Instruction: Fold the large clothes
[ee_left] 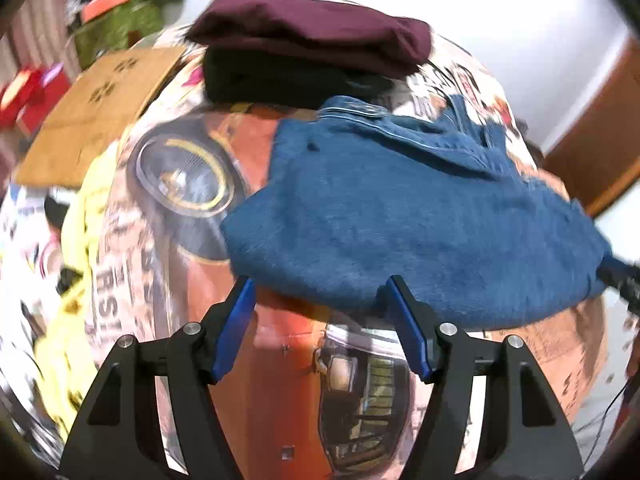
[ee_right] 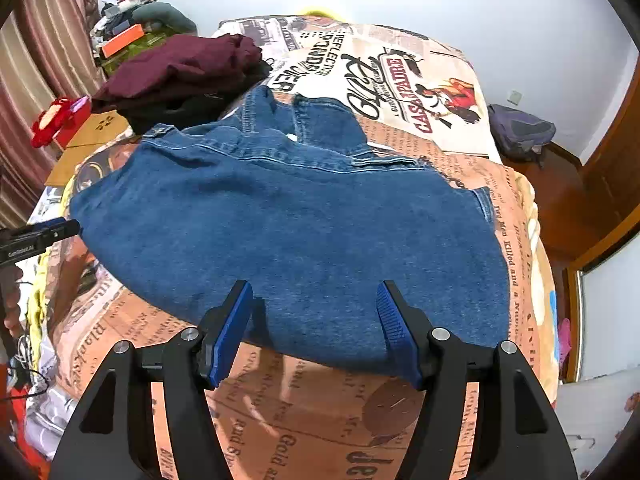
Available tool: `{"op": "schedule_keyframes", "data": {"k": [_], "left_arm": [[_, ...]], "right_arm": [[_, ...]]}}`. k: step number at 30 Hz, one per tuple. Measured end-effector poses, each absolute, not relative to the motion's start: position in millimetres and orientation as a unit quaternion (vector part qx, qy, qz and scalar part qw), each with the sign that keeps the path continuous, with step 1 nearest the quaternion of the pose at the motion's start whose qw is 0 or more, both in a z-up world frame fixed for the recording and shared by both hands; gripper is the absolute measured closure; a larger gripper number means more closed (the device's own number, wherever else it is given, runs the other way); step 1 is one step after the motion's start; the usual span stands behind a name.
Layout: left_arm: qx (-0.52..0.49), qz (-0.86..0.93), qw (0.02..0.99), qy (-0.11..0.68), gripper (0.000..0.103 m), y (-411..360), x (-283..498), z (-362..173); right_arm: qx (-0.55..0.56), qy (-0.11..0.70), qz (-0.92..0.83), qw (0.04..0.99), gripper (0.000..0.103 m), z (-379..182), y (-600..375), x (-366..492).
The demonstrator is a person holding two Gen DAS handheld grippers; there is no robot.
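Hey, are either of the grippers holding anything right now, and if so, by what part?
Nothing is held. Both the left gripper and right gripper are open at the jeans' near edge.

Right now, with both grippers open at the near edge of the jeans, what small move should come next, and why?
Probably ease both grippers forward and close on the near edge of the jeans. The right gripper and left gripper are open, holding nothing, and the denim lies folded on the printed bedspread.

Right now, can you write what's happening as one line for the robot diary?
left gripper: open, empty | right gripper: open, empty | jeans: part-folded on bed | maroon garment: stacked behind
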State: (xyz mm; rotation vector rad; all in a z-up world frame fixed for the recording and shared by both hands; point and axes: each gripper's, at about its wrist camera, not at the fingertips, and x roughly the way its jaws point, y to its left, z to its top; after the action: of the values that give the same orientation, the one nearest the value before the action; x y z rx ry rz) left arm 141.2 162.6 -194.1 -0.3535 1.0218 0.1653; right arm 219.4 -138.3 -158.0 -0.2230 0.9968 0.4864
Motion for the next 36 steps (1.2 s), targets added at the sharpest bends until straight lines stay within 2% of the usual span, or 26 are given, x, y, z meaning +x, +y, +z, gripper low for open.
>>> {"op": "schedule_keyframes", "data": {"k": [11,17,22,24,27,31,36], "left_arm": [[-0.440,-0.023,0.765,0.470,0.037,183,155,-249],[-0.509,-0.018,0.735,0.447,0.036,195,173,-266],[-0.516,-0.001,0.737,0.436,0.038,200,188,-273],[-0.491,0.026,0.751,0.440,0.056,199,193,-269],[-0.433,0.059,0.786,0.437,0.069,187,198,-250],[-0.350,0.079,0.835,0.416,0.077,165,194,-208],[-0.333,0.037,0.871,0.360,0.082,151,176,-145]], "right_arm": [[-0.093,0.471,0.237,0.845,0.042,-163,-126,213],[-0.096,0.471,0.235,0.845,0.042,-163,-124,213],[-0.091,0.475,0.235,0.843,0.042,-163,-121,215],[-0.090,0.478,0.236,0.841,0.042,-163,-118,217],[-0.090,0.480,0.240,0.839,0.042,-162,-109,220],[-0.096,0.478,0.251,0.836,0.042,-158,-95,224],[-0.103,0.480,0.276,0.826,0.041,-156,-68,233]]}}
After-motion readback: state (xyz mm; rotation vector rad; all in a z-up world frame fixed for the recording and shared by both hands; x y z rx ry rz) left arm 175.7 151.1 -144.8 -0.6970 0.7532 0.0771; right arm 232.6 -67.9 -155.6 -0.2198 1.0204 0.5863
